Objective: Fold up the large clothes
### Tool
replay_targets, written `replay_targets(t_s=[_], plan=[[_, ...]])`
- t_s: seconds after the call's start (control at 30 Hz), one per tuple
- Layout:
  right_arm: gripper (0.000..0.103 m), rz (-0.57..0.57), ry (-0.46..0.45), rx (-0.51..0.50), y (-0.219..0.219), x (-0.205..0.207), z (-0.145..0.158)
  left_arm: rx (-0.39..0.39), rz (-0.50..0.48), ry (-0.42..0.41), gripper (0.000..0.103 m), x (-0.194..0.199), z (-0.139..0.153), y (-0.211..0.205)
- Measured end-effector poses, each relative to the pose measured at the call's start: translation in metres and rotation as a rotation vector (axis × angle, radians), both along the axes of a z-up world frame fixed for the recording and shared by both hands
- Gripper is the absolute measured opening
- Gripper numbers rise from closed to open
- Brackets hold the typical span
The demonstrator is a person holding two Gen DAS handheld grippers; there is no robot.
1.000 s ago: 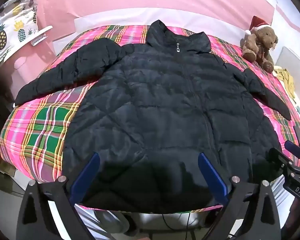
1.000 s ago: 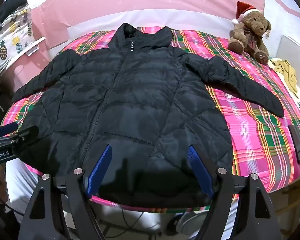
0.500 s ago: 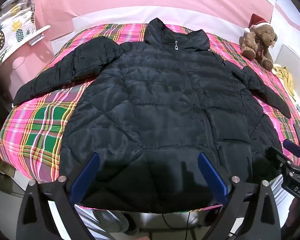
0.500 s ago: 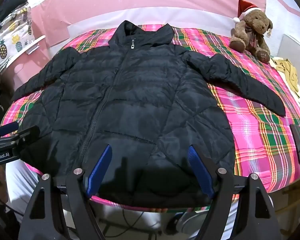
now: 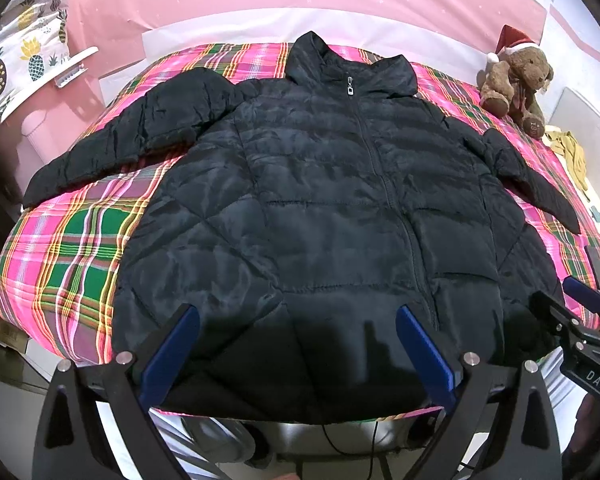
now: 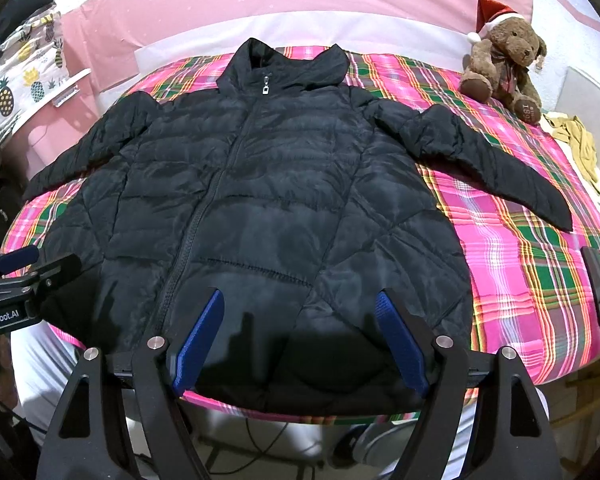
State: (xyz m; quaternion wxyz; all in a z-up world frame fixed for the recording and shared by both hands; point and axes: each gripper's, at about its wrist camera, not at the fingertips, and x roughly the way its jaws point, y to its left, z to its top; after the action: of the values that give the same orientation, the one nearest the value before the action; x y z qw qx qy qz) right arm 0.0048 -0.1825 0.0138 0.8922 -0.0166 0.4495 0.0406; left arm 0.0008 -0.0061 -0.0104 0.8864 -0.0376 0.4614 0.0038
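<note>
Nearest, the left gripper (image 5: 298, 354) with its blue-padded jaws spread wide hangs over the near hem of the black quilted puffer jacket (image 5: 332, 216), gripping nothing. The right gripper (image 6: 300, 340) hangs beside it over the same hem, its jaws likewise spread wide and empty. The jacket lies front up and zipped on the pink-and-green plaid bedspread (image 6: 516, 248), its hem at the near edge of the bed and its collar at the far side. Both sleeves are spread outward, one to the left and one to the right. A flat black device (image 6: 599, 286) lies on the plaid at the right edge. At the far right corner sits a brown teddy bear in a red Santa hat (image 6: 502, 54).
</note>
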Motion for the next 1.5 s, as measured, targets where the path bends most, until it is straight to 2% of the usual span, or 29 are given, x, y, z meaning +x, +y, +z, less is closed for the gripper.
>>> replay_targets(t_s=[1.17,1.5], plan=[[0.078,-0.001,0.008,0.000,0.001,0.002,-0.002,-0.005,-0.004,0.018,0.100,-0.004,-0.006,-0.003],[0.078,0.003,0.025,0.000,0.004,0.004,-0.010,-0.008,-0.007,0.037,0.100,0.004,-0.009,-0.001]])
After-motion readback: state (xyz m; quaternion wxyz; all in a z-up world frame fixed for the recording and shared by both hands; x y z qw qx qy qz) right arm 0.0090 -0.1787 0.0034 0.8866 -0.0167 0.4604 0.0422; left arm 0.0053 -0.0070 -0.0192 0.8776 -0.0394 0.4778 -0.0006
